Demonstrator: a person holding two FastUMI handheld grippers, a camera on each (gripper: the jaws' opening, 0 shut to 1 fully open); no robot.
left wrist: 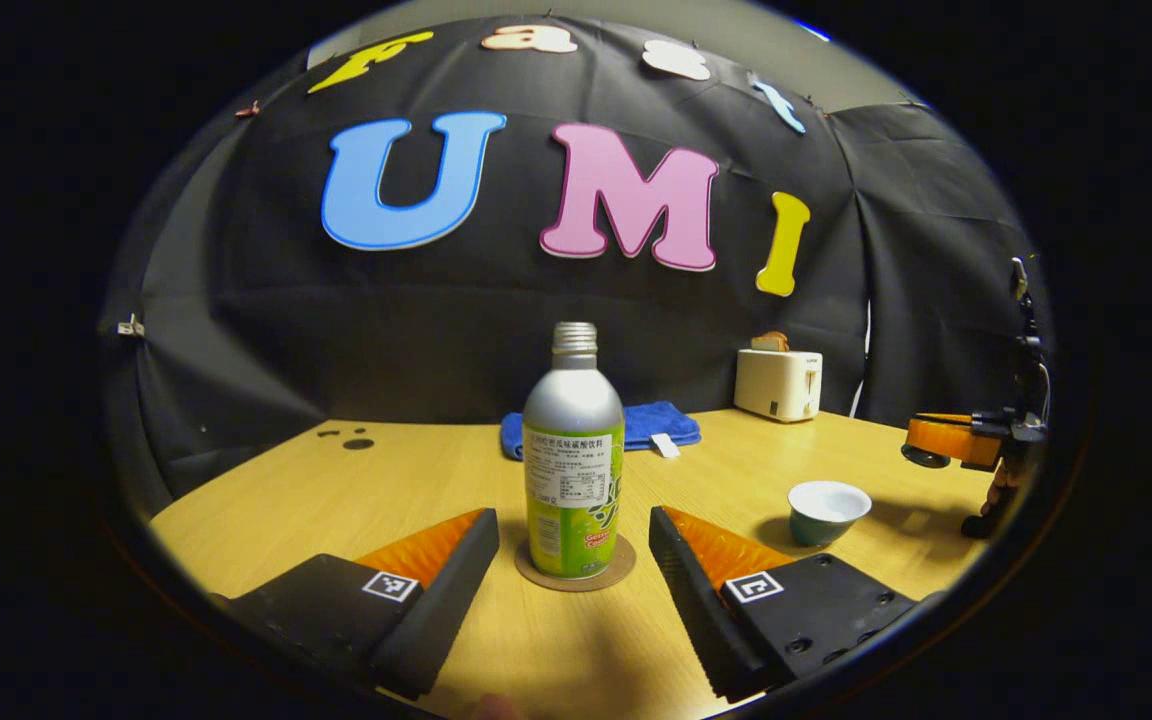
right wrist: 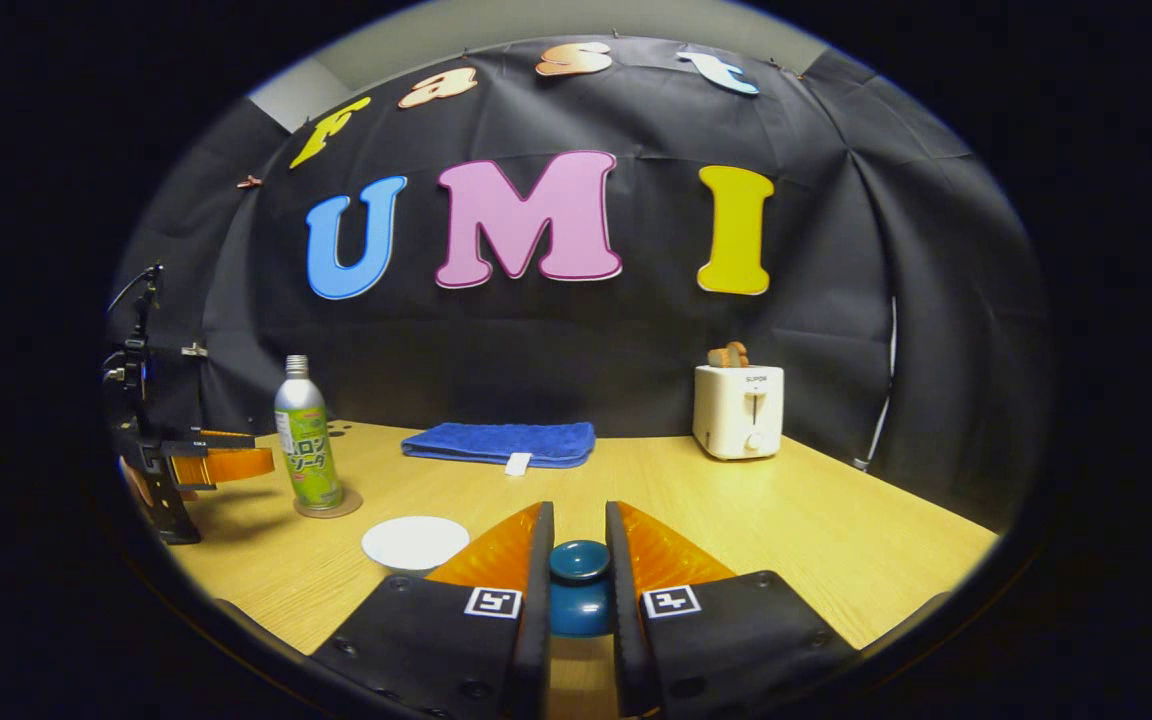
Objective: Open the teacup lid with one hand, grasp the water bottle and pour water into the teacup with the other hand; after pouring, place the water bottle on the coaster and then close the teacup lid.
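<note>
A silver and green water bottle (left wrist: 573, 470) stands upright on a round brown coaster (left wrist: 576, 574). My left gripper (left wrist: 574, 545) is open, its fingers on either side of the bottle and apart from it. The open teacup (left wrist: 827, 511), white inside, stands to its right. In the right gripper view my right gripper (right wrist: 578, 570) is shut on the dark blue teacup lid (right wrist: 579, 592), held above the table. The teacup (right wrist: 415, 543) sits left of it, with the bottle (right wrist: 307, 436) and coaster (right wrist: 328, 506) farther left. The left gripper (right wrist: 198, 464) shows beside the bottle.
A folded blue towel (right wrist: 501, 442) lies at the back of the wooden table (right wrist: 816, 520). A white toaster (right wrist: 738, 410) with a bread slice stands at the back right. In the left gripper view the right gripper (left wrist: 956, 441) hovers at the far right.
</note>
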